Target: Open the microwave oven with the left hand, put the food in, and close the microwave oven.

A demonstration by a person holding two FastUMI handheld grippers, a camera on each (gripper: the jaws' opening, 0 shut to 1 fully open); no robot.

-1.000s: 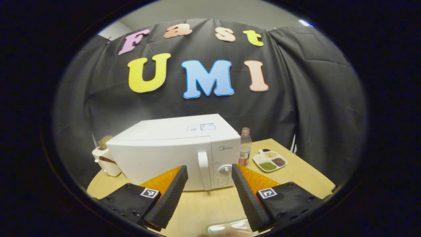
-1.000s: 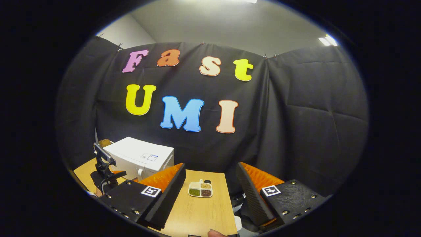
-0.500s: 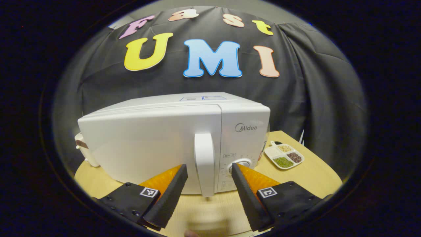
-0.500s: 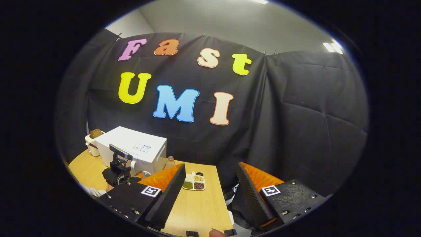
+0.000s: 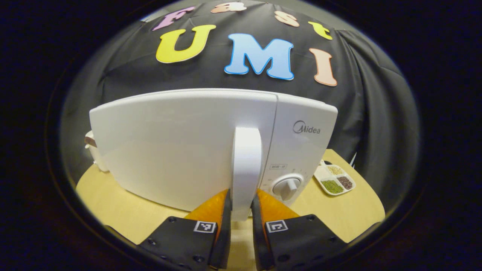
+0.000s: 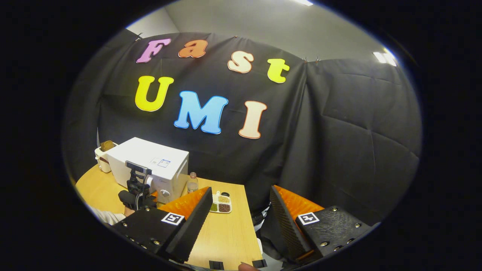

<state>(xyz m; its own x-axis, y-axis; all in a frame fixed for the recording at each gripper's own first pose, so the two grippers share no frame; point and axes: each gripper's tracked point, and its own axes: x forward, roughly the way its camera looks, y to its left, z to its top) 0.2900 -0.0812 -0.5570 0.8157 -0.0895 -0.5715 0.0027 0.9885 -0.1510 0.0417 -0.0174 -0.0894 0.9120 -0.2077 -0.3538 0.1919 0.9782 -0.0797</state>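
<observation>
1. In the left gripper view, the left gripper [image 5: 240, 222] sits at 6 o'clock with both fingers pressed against the lower end of the white door handle [image 5: 245, 169], one on each side, clamped on it.
2. The handle stands upright on the closed door of the white microwave oven [image 5: 180, 146], which takes up the middle of that view; the word "Midea" is printed on its control panel toward 2 o'clock, above a round white dial [image 5: 287, 186].
3. In the right gripper view, the right gripper [image 6: 237, 222] hangs at 6 o'clock with its fingers spread wide, nothing between them, over the near edge of the table.
4. The light wooden table [image 5: 350, 210] carries a white divided dish [image 5: 334, 180] of green, dark and pale grains at 4 o'clock of the microwave.
5. A clear bottle [image 6: 192, 182] stands just beside the microwave's right side in the right gripper view.
6. A white toaster-like appliance [image 6: 102, 158] sits at the microwave's far left, about 9 o'clock.
7. Black cloth walls the booth behind; above it, grey ceiling with a lit panel [image 6: 382, 56] at 2 o'clock.
</observation>
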